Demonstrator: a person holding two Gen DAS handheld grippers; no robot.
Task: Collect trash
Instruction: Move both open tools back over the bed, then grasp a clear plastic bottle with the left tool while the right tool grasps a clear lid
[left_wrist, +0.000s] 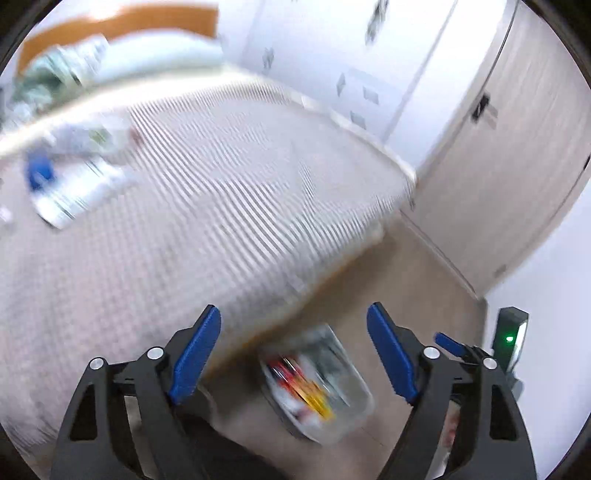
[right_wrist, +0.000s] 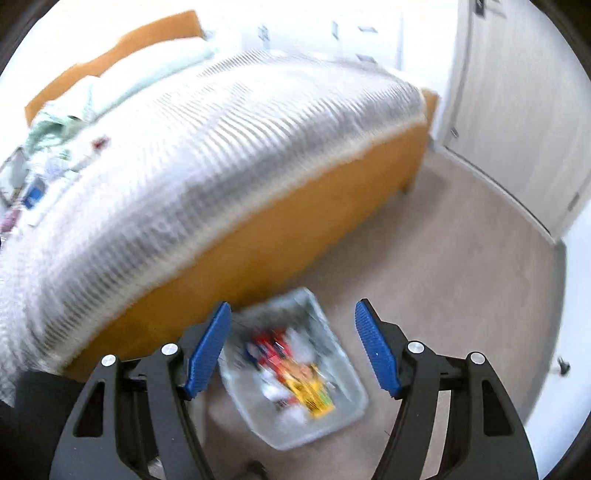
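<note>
No writing could be read in either view. The wrappers in the clear bin (right_wrist: 295, 373) on the floor and the packets on the bed (left_wrist: 207, 192) showed only blurred patches of red, yellow and blue colour.

The bed (right_wrist: 229, 147) wears a grey-and-white striped cover over an orange-brown wooden frame. The clear bin (right_wrist: 295, 369) at lower centre holds red, yellow and white trash. The floor (right_wrist: 461, 277) is beige, the pads (right_wrist: 208, 347) blue.
</note>
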